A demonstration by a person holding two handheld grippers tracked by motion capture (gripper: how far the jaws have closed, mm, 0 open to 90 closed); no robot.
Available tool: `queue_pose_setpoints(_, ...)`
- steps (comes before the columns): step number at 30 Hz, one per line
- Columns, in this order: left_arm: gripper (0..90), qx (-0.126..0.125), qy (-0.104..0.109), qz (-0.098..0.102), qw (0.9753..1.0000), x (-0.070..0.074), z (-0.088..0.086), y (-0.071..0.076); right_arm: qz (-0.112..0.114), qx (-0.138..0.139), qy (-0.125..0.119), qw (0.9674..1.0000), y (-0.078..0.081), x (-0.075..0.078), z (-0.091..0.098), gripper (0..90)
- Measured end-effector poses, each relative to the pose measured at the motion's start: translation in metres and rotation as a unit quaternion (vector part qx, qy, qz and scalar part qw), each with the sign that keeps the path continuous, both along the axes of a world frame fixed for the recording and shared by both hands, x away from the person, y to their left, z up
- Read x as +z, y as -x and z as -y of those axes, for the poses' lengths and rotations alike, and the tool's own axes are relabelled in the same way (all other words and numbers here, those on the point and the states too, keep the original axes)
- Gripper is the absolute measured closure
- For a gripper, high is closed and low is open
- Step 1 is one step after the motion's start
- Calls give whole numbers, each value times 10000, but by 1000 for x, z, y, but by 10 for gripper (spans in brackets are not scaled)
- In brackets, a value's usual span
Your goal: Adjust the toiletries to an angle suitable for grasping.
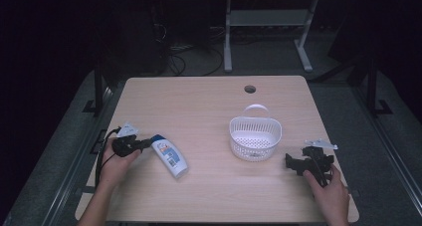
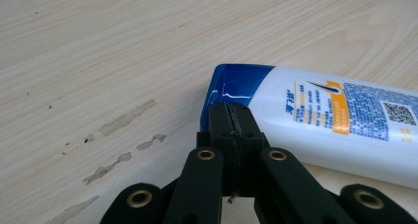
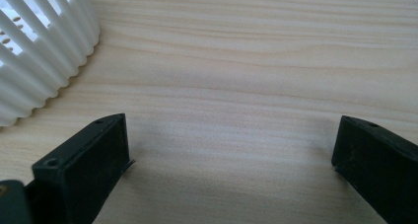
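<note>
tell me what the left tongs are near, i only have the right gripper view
Observer: The left tongs are shut, tips against the blue cap of a bottle.
Operator: bottle standing or lying
Observer: Lying on the table, cap toward the left tongs.
Operator: and that white ribbed thing beside my tongs
Observer: A basket with a handle, right of the bottle and apart from it. The right tongs stand open beside it, holding nothing.

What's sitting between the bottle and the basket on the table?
Nothing visible. The bottle lies on bare table, and the stretch across to the basket is plain wood. The shut left gripper is at the bottle's blue cap, on the side away from the basket.
</note>
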State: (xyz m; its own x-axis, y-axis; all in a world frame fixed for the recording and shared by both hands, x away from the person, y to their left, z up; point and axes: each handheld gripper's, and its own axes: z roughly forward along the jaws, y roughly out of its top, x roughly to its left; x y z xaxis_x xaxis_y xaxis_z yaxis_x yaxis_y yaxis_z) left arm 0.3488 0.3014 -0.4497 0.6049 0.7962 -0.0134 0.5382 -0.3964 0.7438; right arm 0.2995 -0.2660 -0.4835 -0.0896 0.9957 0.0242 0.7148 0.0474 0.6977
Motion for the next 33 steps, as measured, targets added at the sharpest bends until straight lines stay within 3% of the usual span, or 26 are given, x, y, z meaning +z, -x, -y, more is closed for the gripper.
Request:
queue_pose_setpoints(18,900,-116,38,6,9999,1,27,-18,0,1,0,10000,0,0,0,4)
queue_pose_setpoints(33,900,-291,263,64,9992,2,57,-28,0,0,-1,10000,0,0,0,4)
